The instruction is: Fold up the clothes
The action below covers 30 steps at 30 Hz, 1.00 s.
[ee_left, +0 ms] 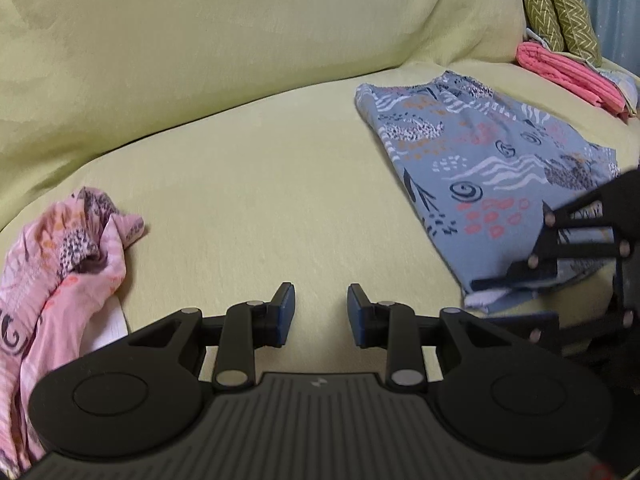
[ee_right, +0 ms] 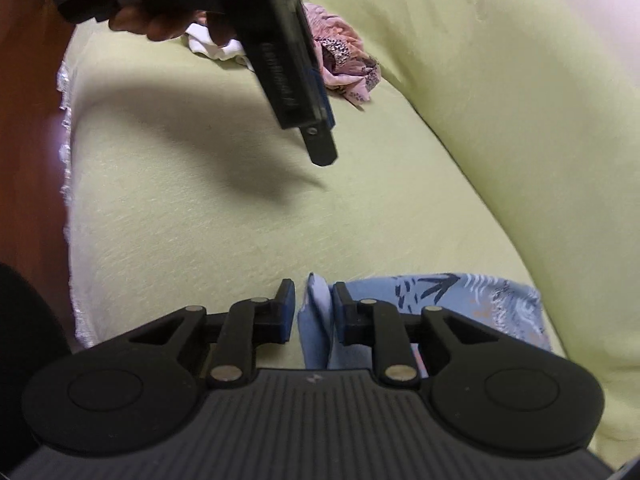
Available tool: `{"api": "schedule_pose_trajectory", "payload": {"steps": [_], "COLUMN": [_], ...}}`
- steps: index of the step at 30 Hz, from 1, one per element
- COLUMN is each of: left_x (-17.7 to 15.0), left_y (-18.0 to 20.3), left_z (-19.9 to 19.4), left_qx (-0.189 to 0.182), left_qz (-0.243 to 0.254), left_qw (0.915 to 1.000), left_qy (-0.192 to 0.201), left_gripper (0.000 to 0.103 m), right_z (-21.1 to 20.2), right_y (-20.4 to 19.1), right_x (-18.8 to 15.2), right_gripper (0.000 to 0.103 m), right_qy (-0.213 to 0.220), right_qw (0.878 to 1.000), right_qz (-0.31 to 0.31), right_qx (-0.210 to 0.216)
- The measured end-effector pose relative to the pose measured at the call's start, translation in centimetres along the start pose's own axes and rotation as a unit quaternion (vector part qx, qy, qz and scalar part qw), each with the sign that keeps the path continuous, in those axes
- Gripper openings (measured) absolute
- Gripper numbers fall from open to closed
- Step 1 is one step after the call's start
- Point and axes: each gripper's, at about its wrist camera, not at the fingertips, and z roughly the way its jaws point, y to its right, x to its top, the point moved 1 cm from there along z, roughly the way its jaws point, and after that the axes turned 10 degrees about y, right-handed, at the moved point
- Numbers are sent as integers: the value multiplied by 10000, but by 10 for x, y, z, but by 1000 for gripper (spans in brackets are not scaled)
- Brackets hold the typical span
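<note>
Printed shorts (ee_left: 480, 168) lie right on the sofa seat (ee_left: 260, 200), crumpled garment (ee_left: 68, 248) left, folded clothes (ee_left: 568, 76) behind.

Yellow-green sofa (ee_left: 248, 184) (soft, evenly lit); patterned cushions (ee_left: 560, 12) at its end.

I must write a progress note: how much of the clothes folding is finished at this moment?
Done: a coral garment lies folded at the far end of the sofa. In hand: the blue patterned garment lies spread flat, and its near edge stands between the right gripper's pads, which do not yet clearly pinch it. The left gripper is open and empty. Left: the pink patterned garment is still crumpled.
</note>
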Motion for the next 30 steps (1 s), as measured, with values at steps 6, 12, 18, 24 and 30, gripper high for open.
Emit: {"api": "schedule_pose_trajectory", "payload": {"steps": [6, 12, 18, 24, 30], "left_x": [16, 62, 127, 163, 175], "left_y": [-5, -14, -37, -26, -9], "left_z": [17, 73, 179, 286, 323], "left_qx": [-175, -755, -1386, -1409, -1522], "left_qz": [-178, -645, -1704, -1643, -1503], "left_qw": [9997, 9951, 9756, 9751, 9728], "left_qy": [-9, 20, 73, -492, -886], "left_gripper": [36, 36, 41, 45, 24], "right_z": [-2, -40, -53, -57, -58], "right_y": [22, 45, 74, 100, 117], "right_x": [-17, -39, -51, -56, -62], "right_gripper": [8, 8, 8, 8, 8], "right_qy": [-17, 524, 861, 1080, 1301], "right_qw": [9978, 9934, 9838, 9761, 9635], "right_qz": [480, 936, 1554, 1885, 2311], "right_qx": [-450, -414, -218, 93, 365]}}
